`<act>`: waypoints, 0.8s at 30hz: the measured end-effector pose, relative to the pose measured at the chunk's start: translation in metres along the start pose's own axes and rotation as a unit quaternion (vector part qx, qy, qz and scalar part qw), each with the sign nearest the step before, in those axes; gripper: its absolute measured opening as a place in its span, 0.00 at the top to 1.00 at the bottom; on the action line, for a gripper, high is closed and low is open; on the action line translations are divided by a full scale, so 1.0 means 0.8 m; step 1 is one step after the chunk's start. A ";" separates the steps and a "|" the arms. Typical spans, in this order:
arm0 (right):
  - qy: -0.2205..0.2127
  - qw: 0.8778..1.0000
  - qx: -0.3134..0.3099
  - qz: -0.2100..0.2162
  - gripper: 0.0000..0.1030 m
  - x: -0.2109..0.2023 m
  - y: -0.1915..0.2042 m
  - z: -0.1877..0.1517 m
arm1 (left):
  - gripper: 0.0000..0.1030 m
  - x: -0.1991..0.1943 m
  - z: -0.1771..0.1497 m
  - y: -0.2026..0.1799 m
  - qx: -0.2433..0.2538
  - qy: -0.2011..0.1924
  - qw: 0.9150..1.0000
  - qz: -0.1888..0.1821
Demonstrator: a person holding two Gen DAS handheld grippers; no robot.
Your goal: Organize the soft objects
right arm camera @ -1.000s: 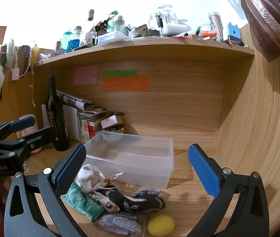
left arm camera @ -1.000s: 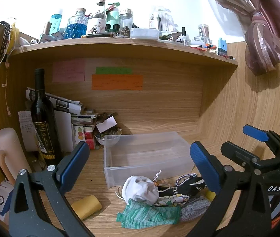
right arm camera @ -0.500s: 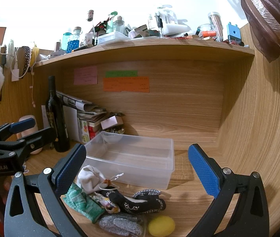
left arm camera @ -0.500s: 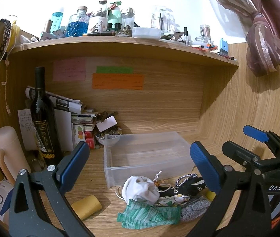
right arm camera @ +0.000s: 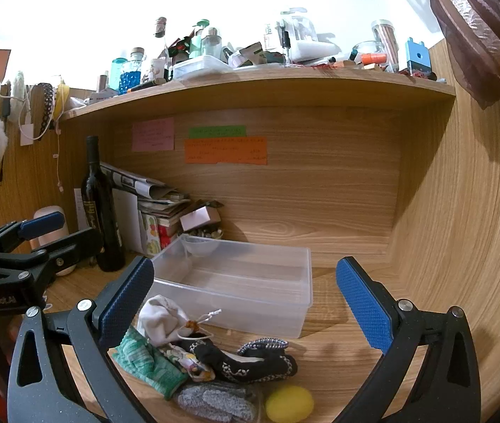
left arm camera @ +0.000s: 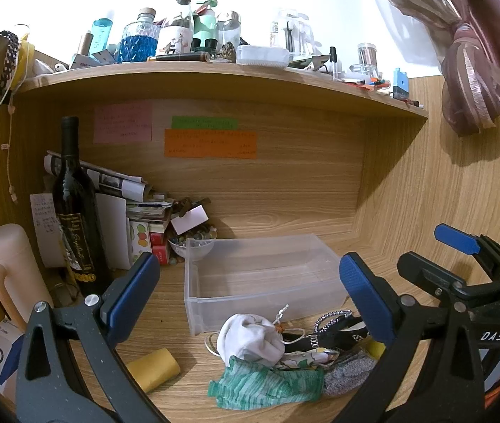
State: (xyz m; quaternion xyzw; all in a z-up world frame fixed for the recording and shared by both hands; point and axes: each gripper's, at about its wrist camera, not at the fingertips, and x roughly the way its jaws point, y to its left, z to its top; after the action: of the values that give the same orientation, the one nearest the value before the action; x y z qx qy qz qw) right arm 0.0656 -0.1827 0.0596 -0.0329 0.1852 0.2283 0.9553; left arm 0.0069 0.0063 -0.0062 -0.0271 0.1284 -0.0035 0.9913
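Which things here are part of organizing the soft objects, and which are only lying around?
For the job:
- clear bin
- white pouch
- green cloth
- black patterned socks
- grey sock
- yellow ball

Lying about:
- wine bottle
- newspapers
- sticky notes

The clear bin (right arm camera: 236, 278) sits on the desk (right arm camera: 348, 363) against the back panel, nothing in it. Just in front of the bin lies the heap of soft things: my pouch (right arm camera: 162, 320) touching its front wall, the glove (right arm camera: 144, 363) left of that, the sock (right arm camera: 246, 363) right. The ball (right arm camera: 288, 403) lies nearest me. Left of the bin stands the bottle (right arm camera: 100, 211), with stacked papers (right arm camera: 154, 197) between them.
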 end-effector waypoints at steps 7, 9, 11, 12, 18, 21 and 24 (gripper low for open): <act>-0.001 1.000 0.001 0.001 0.00 0.001 0.001 0.001 | 0.00 0.003 0.000 0.000 0.000 0.001 1.000 0.000; -0.002 1.000 0.002 0.002 0.00 0.002 0.001 0.002 | 0.00 0.003 0.000 -0.001 0.001 0.001 1.000 0.000; -0.002 1.000 0.003 0.001 0.00 0.002 0.001 0.002 | 0.00 0.005 0.000 0.000 0.001 0.001 1.000 0.001; -0.002 1.000 0.003 0.002 0.00 0.002 0.001 0.002 | 0.00 0.006 0.000 0.000 0.000 0.001 1.000 0.001; -0.002 1.000 0.009 0.001 0.00 0.002 -0.002 0.003 | 0.00 0.007 0.000 0.000 0.000 0.002 1.000 0.000; -0.002 1.000 0.009 -0.001 0.00 0.003 -0.001 0.003 | 0.00 0.008 0.000 0.000 0.000 0.002 1.000 -0.002; -0.001 1.000 0.012 0.005 0.00 0.004 -0.002 0.001 | 0.00 0.010 0.000 0.001 -0.003 0.003 1.000 -0.006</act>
State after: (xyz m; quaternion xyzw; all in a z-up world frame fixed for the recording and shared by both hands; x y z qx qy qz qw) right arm 0.0696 -0.1826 0.0591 -0.0208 0.1870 0.2305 0.9547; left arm 0.0146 0.0066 -0.0085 -0.0311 0.1310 -0.0090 0.9909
